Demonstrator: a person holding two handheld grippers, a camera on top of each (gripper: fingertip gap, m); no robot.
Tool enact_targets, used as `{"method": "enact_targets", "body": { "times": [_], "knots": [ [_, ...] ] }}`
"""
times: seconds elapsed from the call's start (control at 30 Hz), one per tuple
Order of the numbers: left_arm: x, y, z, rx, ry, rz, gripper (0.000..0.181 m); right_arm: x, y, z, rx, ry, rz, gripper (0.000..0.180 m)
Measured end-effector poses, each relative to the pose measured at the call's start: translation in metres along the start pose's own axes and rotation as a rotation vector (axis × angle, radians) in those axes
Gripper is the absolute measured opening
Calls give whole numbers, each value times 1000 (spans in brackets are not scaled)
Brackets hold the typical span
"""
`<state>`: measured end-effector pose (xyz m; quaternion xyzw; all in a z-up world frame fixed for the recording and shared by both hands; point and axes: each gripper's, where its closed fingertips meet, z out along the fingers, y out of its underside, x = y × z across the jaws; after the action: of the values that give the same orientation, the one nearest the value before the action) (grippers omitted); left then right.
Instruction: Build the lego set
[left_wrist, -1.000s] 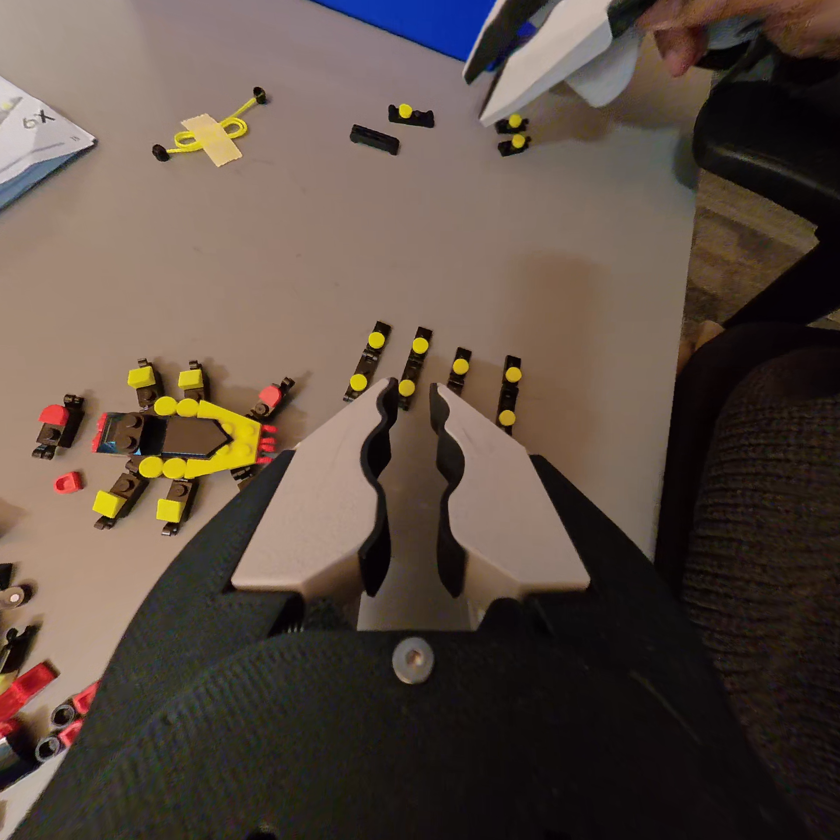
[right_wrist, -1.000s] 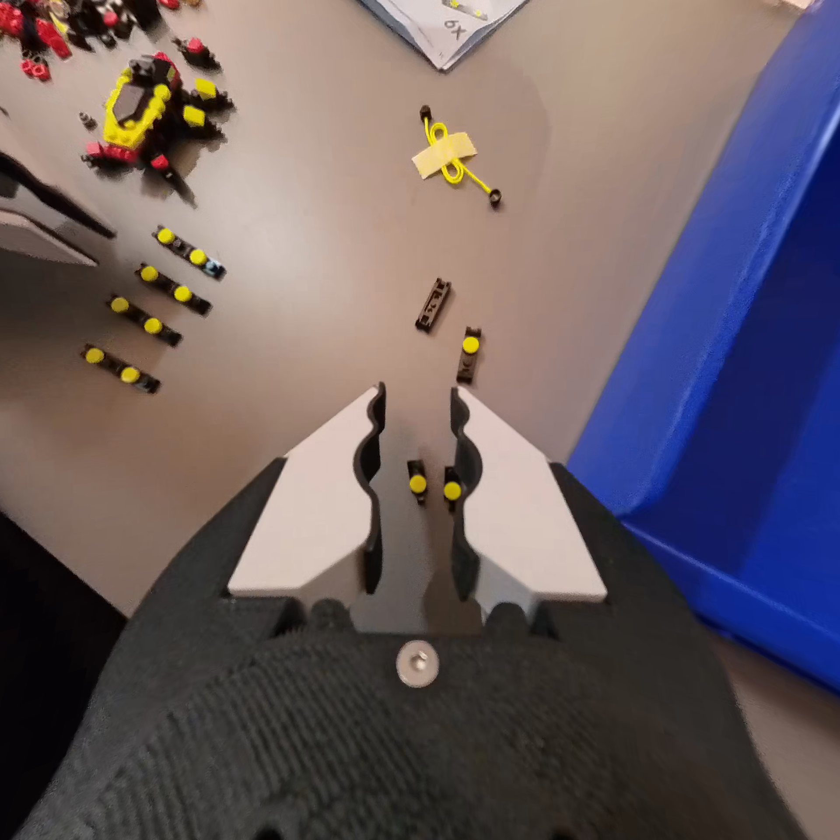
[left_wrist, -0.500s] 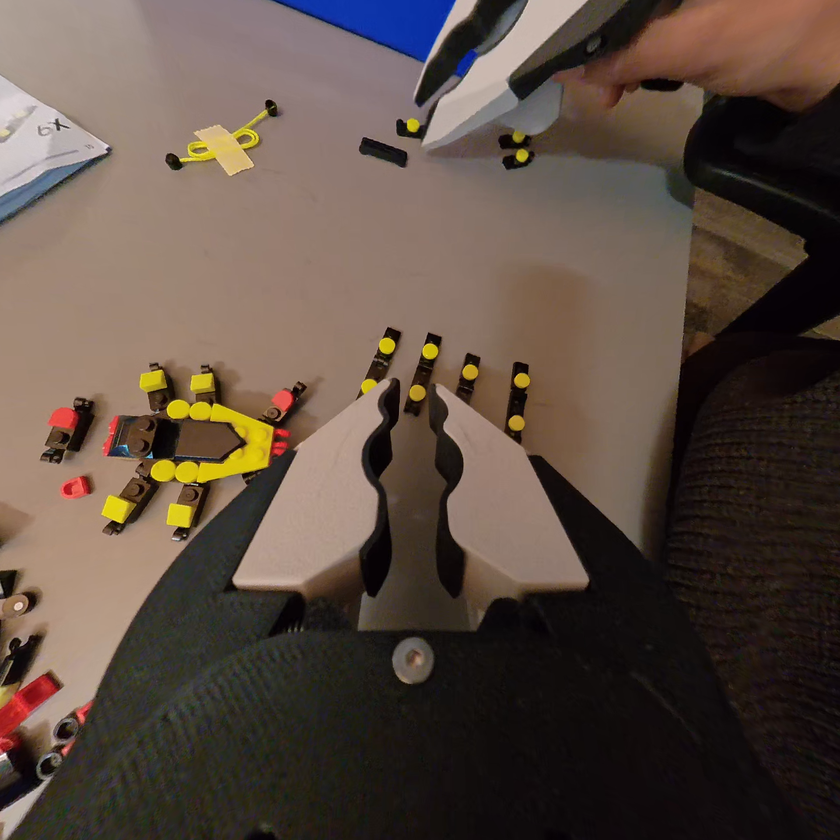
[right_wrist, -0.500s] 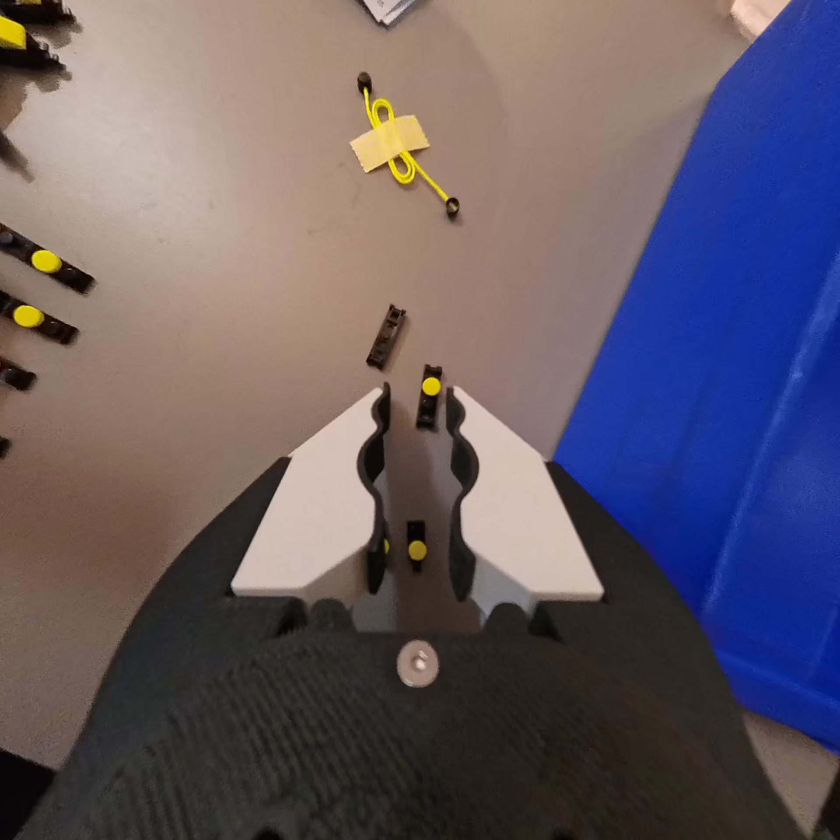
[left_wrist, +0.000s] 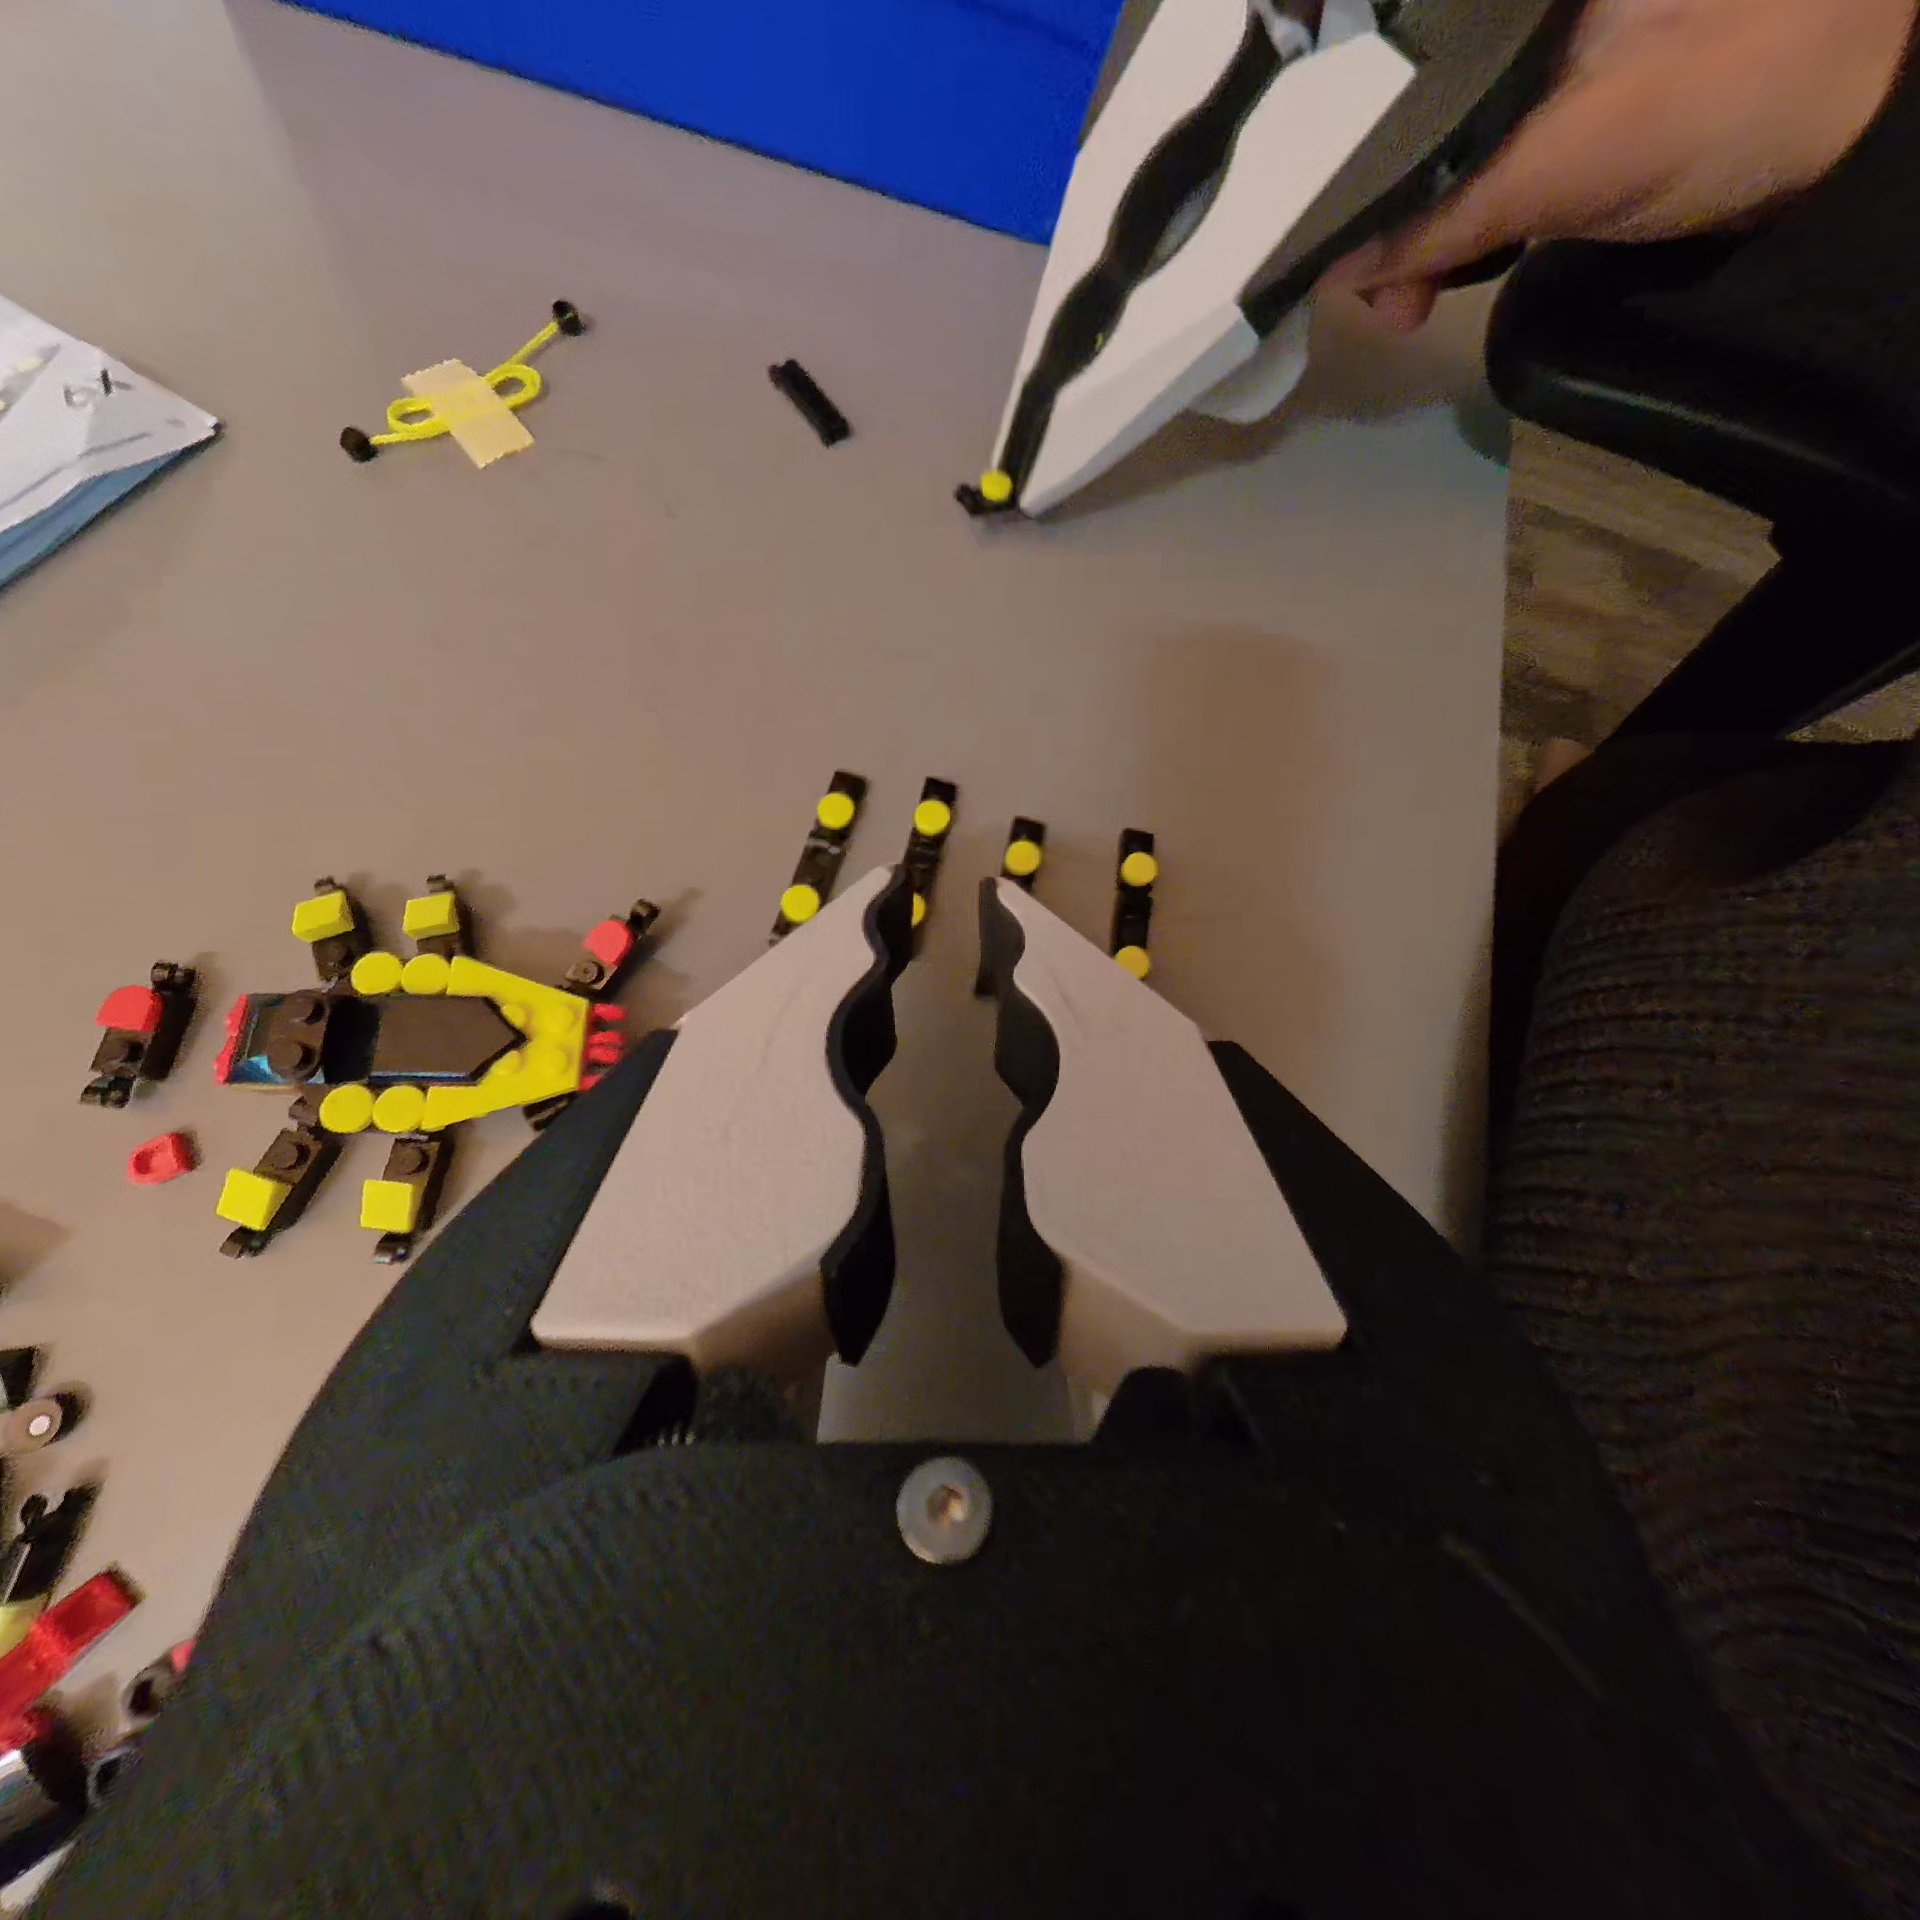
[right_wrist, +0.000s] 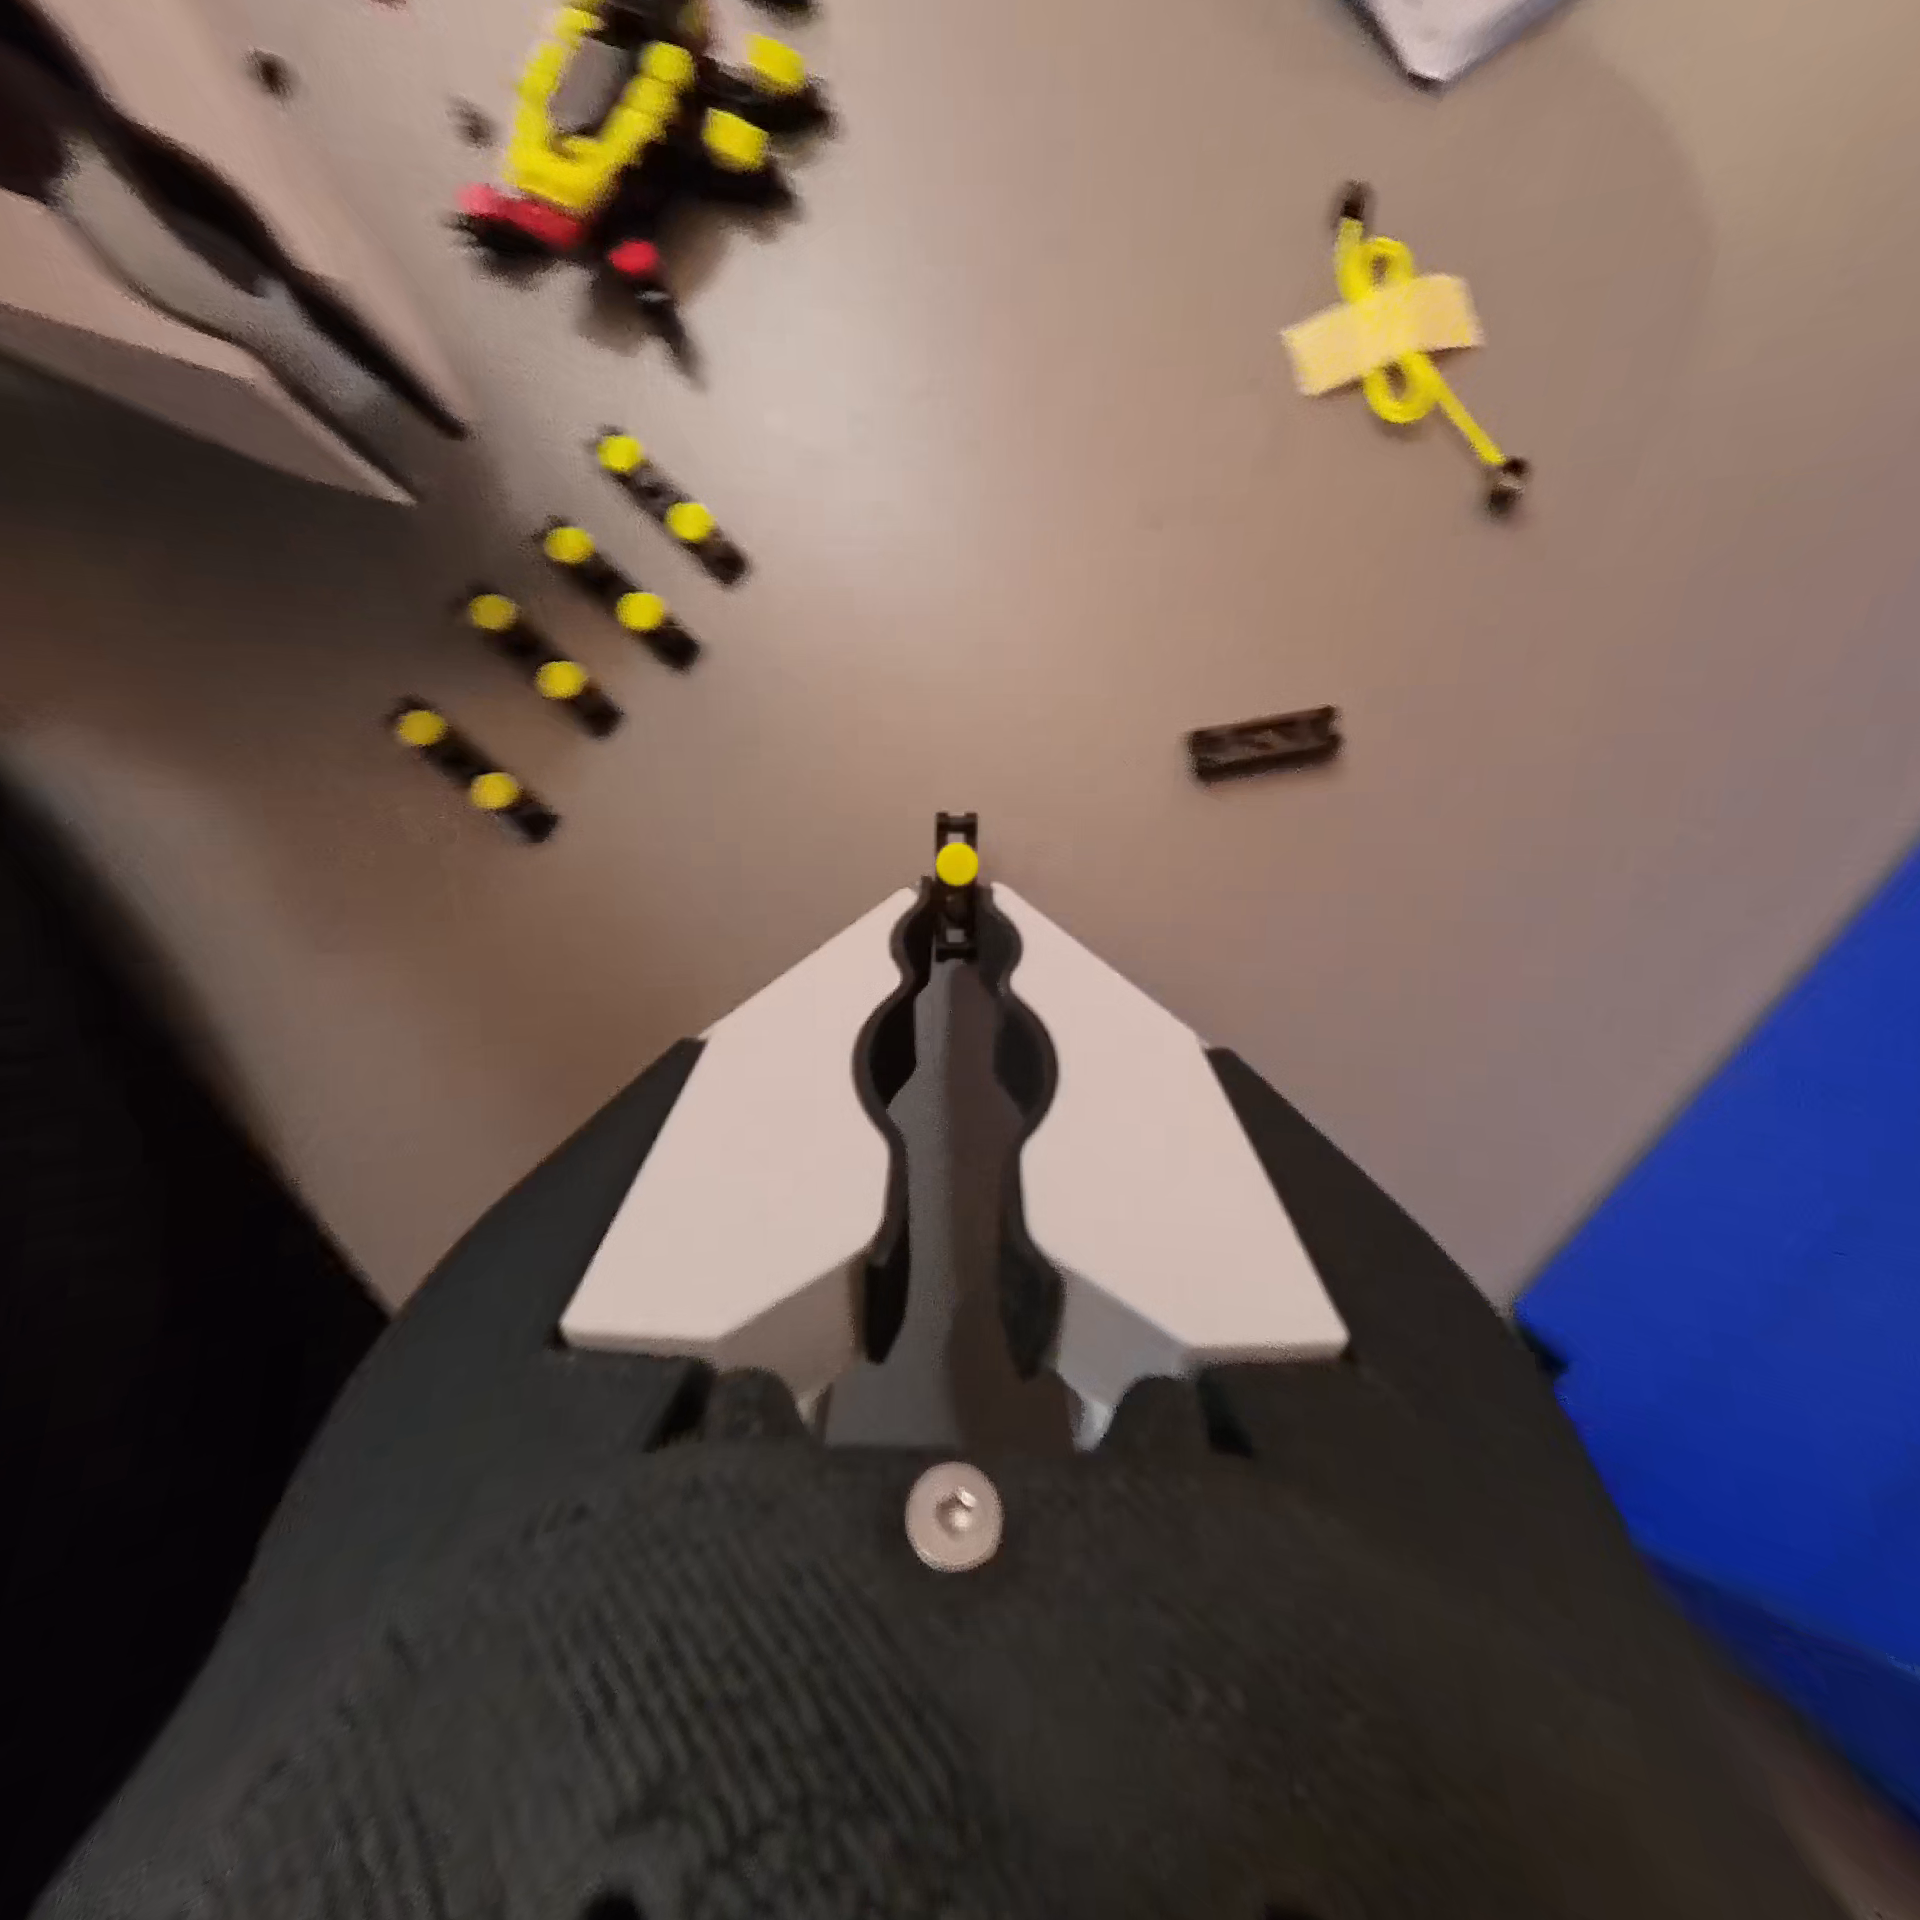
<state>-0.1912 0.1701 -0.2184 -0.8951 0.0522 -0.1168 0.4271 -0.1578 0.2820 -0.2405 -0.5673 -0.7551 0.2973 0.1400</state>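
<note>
Right gripper (right_wrist: 956, 896) fingers (right_wrist: 1023, 961) tight around yellow-studded black piece (right_wrist: 956, 873).

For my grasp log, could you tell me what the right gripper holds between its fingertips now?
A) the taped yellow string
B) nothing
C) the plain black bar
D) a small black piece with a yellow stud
D: the right gripper is shut on the small black piece with a yellow stud, which sticks out past its tips.
</note>
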Motion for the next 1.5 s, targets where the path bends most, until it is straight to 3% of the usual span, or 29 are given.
{"method": "enact_targets", "body": {
  "times": [0.1, 0.23, 0.37, 0.53, 0.7, 0.83, 1.0, 1.13, 1.5],
  "knots": [
    [14, -5, 2, 10, 27, 35, 11, -36, -1, -6, 1, -133, -89, 6],
    [28, 1, 8, -38, 39, 83, 11, -100, 8, 1, -52, -310, -370, 6],
    [26, 2, 8, -43, 19, 96, 11, -133, 14, 22, -100, -263, -566, 6],
    [22, 3, 6, -34, 28, 52, 8, -143, 7, 31, -91, -214, -620, 9],
    [24, 5, 0, -25, 5, 52, 8, -126, -4, 11, 10, -184, -543, 31],
    [39, 16, 0, -38, 17, 58, 8, -76, -7, -17, 101, -45, -378, 31],
    [64, 29, 2, -37, 39, 58, 13, 8, 30, -54, 119, 245, -56, 26],
    [76, 29, 2, -23, 26, 92, 17, 33, 68, -68, 49, 366, 84, 26],
    [67, 29, 3, -15, 14, 51, 14, 28, 53, -42, 60, 243, 84, 24]
  ]
}}
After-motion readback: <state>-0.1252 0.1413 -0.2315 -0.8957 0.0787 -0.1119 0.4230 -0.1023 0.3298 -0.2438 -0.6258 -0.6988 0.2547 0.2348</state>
